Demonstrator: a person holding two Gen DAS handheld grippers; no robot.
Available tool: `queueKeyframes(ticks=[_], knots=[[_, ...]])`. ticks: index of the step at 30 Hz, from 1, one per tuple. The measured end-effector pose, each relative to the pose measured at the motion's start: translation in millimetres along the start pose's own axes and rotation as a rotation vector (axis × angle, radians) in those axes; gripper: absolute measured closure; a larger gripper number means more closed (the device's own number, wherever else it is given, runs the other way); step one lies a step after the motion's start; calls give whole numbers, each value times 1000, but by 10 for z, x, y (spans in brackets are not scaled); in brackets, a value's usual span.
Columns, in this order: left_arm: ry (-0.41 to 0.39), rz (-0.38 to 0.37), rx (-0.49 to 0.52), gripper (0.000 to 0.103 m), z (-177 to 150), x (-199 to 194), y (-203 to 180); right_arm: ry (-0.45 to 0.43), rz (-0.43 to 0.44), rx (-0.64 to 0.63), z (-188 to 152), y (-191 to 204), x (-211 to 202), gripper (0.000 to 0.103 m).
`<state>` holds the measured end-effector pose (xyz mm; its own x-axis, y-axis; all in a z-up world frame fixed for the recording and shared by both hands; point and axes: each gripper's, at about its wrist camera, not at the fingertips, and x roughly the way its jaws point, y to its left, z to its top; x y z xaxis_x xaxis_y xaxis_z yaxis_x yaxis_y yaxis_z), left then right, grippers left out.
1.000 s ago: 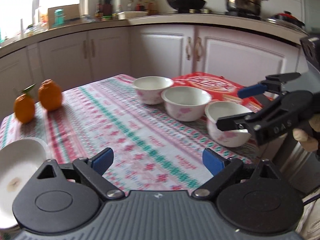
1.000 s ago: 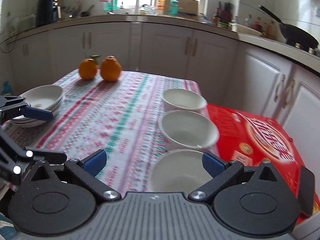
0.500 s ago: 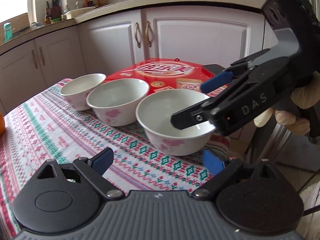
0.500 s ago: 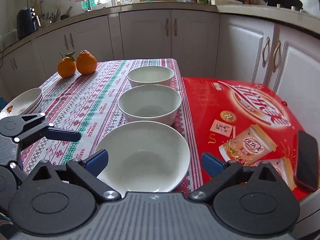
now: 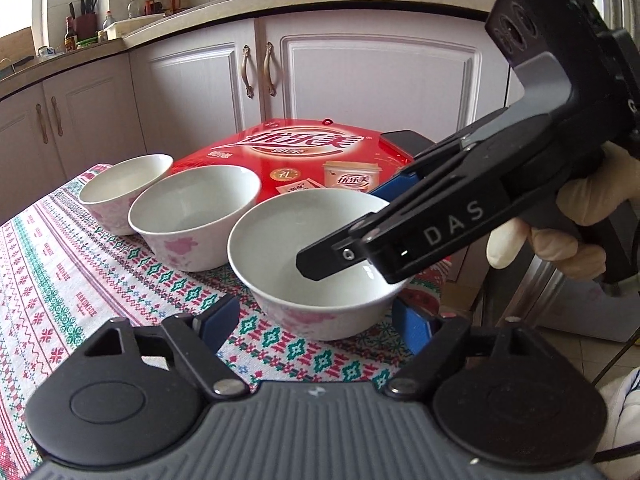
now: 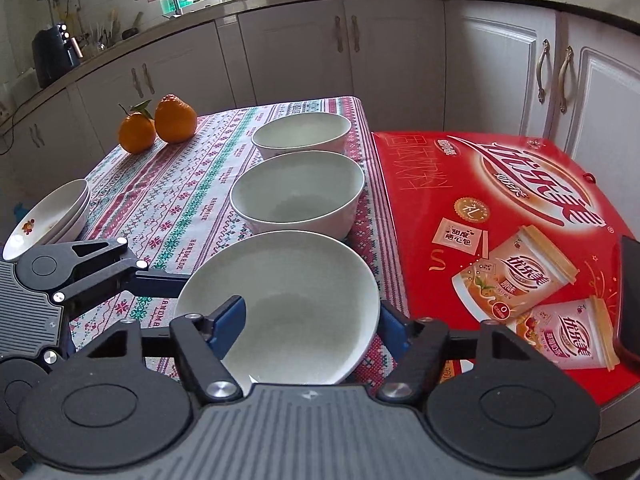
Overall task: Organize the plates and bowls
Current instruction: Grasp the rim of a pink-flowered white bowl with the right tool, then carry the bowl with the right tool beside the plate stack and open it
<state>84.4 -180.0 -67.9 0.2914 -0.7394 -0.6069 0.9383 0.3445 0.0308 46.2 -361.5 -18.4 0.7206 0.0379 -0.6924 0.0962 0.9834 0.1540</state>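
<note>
Three white bowls with pink flowers stand in a row on the patterned tablecloth. The nearest bowl (image 5: 316, 264) (image 6: 280, 300) sits between the open fingers of my left gripper (image 5: 316, 320), which is low at its side. My right gripper (image 6: 308, 324) is open over the same bowl, one finger inside its rim and one outside; it shows in the left wrist view (image 5: 360, 232). The middle bowl (image 6: 296, 196) and far bowl (image 6: 302, 134) stand behind. A stack of white plates (image 6: 52, 216) lies at the table's left edge.
A red gift box (image 6: 500, 216) lies right of the bowls with a dark phone (image 6: 630, 300) on it. Two oranges (image 6: 160, 122) sit at the far left of the table. White kitchen cabinets (image 6: 360, 52) run behind the table.
Both grippers have come closer to the nearest bowl. My right gripper has dropped so its fingers straddle the rim. My left gripper has moved in around the bowl's side.
</note>
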Motion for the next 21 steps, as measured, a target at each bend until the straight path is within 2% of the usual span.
queueKeyframes(ticks=[9,15,21], knots=[[-6,-9,12,26,22,2,-21,0,3,2,0,7,-3,29],[-6,-18,-16,26,14,-54,24,0,7,-14,25,78,-34,29],[-8,23,-35,26,-44,-268,89,0,50,-66,84,284,-26,29]])
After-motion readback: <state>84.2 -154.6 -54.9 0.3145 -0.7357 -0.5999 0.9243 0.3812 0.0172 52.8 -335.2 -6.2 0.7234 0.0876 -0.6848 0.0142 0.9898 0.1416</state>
